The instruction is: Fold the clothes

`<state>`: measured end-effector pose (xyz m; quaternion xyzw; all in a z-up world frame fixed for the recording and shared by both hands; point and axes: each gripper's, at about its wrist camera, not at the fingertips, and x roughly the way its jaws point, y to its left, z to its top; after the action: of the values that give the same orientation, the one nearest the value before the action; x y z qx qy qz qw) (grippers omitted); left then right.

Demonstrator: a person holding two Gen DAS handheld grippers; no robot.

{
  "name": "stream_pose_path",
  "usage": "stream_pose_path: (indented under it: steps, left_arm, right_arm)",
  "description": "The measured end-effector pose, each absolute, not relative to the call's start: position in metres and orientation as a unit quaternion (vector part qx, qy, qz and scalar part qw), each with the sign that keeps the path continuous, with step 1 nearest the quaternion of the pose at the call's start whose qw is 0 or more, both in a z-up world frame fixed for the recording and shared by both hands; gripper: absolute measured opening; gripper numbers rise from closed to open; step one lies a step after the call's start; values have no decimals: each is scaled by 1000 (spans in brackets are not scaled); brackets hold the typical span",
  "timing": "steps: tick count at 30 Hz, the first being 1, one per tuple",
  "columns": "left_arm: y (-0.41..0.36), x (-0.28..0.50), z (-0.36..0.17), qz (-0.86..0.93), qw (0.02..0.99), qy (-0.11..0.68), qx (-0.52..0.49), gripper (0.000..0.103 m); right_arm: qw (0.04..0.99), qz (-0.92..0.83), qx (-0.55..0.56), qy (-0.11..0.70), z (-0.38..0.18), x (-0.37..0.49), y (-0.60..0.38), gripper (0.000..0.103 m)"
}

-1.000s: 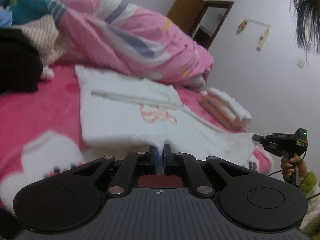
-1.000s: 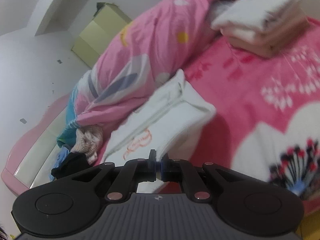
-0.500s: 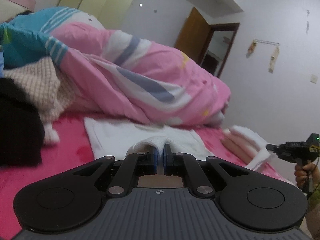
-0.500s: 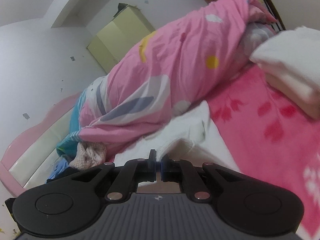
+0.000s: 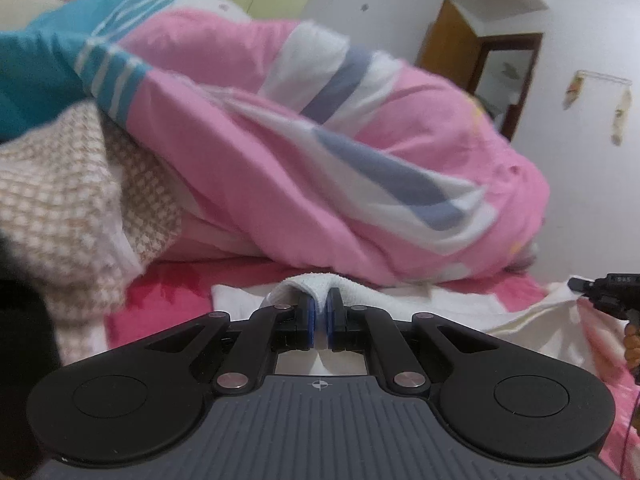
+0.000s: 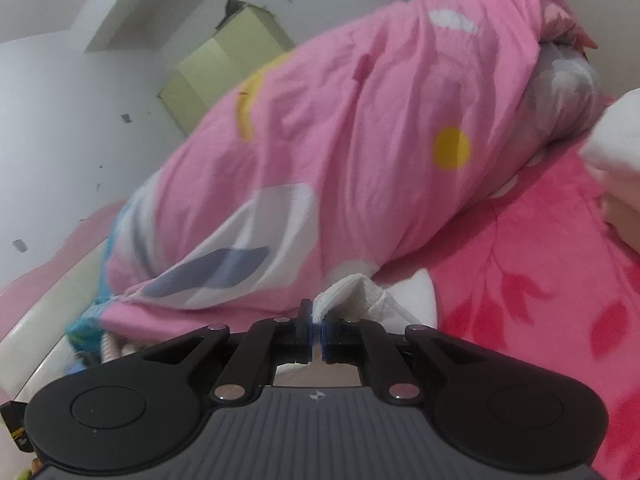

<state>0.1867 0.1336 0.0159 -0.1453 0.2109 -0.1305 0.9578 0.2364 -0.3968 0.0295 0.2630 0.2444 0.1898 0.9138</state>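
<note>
Left hand-held gripper (image 5: 319, 320) pinched tight on hem of white garment (image 5: 384, 300), right hand-held gripper (image 6: 317, 325) clamped on another edge of it, garment low over pink bed (image 6: 540, 280), just before pink quilt (image 5: 320, 160), folded white stack (image 6: 620, 152) at right

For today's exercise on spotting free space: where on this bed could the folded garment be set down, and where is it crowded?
Free: the pink bedsheet in the right wrist view, between the rolled pink duvet and the folded white stack. A narrower bare strip lies beside the white garment both grippers pinch. Crowded: the far left, with the checked knit and duvet.
</note>
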Motion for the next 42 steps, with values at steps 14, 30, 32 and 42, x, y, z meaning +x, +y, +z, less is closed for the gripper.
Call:
stream_pose_path:
  steps: [14, 30, 32, 42]
  left_arm:
    - [153, 293, -39, -105, 936, 283, -183, 4]
    - [209, 262, -20, -89, 885, 302, -342, 51]
    - [210, 246, -5, -96, 886, 305, -335, 51]
    - [210, 131, 129, -80, 926, 315, -193, 51]
  right_arm:
    - [890, 153, 300, 307, -47, 371, -382, 3]
    - [802, 157, 474, 327, -84, 373, -430, 72]
    - [801, 155, 476, 328, -81, 358, -437, 73]
    - [782, 177, 508, 315, -39, 226, -490, 73]
